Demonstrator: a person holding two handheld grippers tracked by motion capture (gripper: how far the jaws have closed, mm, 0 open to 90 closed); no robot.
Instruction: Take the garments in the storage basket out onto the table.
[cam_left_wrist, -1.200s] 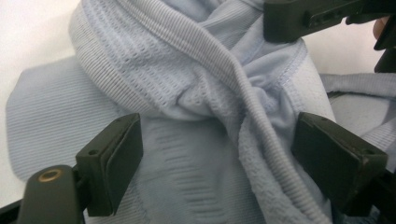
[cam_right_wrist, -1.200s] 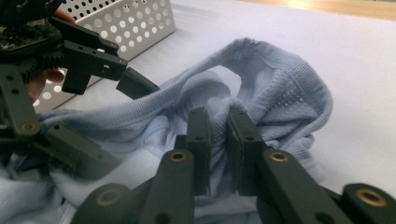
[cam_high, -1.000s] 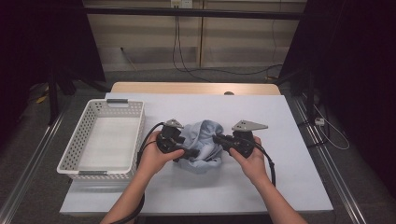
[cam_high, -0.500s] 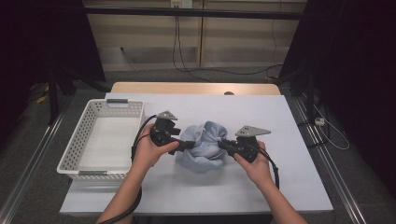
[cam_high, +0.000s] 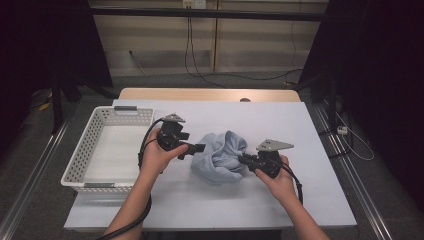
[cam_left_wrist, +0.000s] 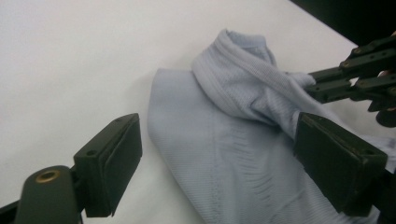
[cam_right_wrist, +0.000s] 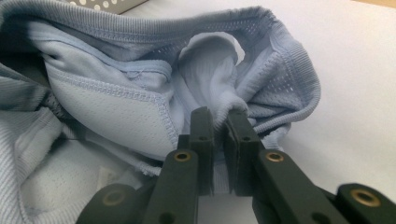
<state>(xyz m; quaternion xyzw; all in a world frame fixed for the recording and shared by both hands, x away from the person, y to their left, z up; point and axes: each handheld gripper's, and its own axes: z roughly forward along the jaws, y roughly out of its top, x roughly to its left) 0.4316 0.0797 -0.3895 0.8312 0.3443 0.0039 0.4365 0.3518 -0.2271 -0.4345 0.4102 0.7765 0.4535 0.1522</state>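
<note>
Left gripper (cam_high: 198, 148) has let go, jaws wide; right gripper (cam_high: 243, 159) still pinches the crumpled pale-blue knit garment (cam_high: 220, 159) mid-table, likely regrasping.

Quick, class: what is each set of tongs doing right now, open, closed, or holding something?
Left tongs: open, jaws wide apart over the light blue garment, gripping nothing.
Right tongs: closed on a fold of the garment.

Crumpled pale blue knitted cloth garment (cam_right_wrist: 116, 107): soft, ribbed and mesh-textured, matt. White perforated plastic basket (cam_high: 107, 150): smooth. White tabletop (cam_high: 280, 120): smooth, matt.
</note>
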